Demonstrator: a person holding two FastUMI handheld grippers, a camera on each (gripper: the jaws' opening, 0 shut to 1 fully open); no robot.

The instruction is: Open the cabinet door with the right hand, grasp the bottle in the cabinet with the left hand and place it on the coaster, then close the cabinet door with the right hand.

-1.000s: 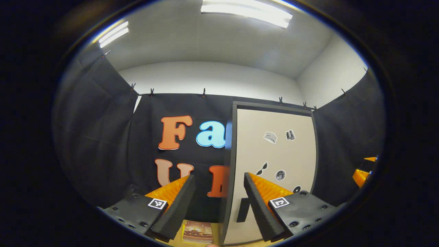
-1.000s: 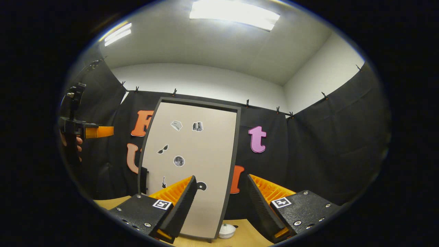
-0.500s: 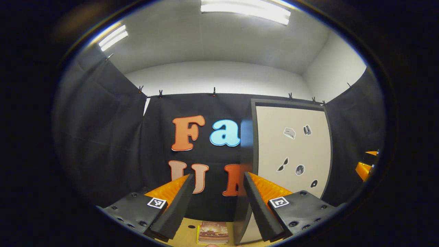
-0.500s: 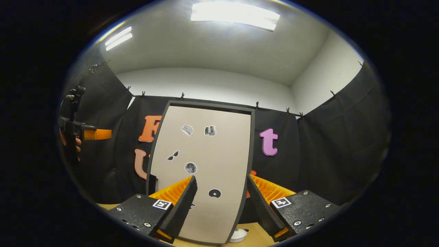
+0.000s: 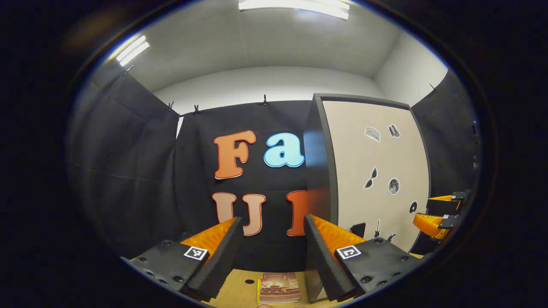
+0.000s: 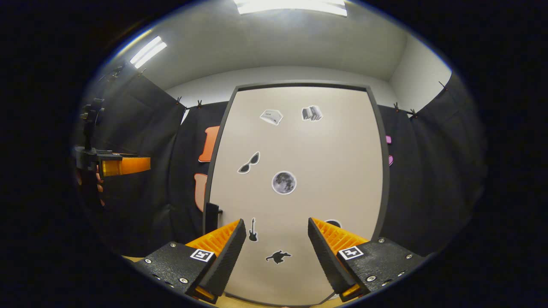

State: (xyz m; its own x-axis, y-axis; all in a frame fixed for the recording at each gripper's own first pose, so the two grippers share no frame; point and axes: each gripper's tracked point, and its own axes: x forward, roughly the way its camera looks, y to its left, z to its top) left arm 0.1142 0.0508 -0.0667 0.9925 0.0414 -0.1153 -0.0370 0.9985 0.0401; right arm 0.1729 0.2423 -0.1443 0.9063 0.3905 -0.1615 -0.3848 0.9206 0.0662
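Observation:
The cabinet (image 5: 319, 171) stands on the table with its beige, sticker-covered door (image 6: 295, 145) shut. A dark handle (image 6: 212, 212) sits low on the door's left edge, also the handle (image 5: 357, 229) in the left gripper view. My right gripper (image 6: 276, 252) is open, close in front of the door's lower part, with the handle left of its fingers. My left gripper (image 5: 272, 252) is open and empty, pointing at the booth wall just left of the cabinet. The right gripper (image 5: 423, 209) appears at the door's right side. Whatever is inside the cabinet is hidden.
A small book (image 5: 280, 287) lies on the wooden table (image 5: 239, 293) below my left gripper, left of the cabinet. A hand (image 6: 92, 182) holds the left gripper (image 6: 145, 165) off to the left of the door. Black cloth walls close the booth on three sides.
Both grippers have come nearer the cabinet; the door has grown much larger in the right gripper view. In the left gripper view the cabinet has slid rightward. The door stays shut.

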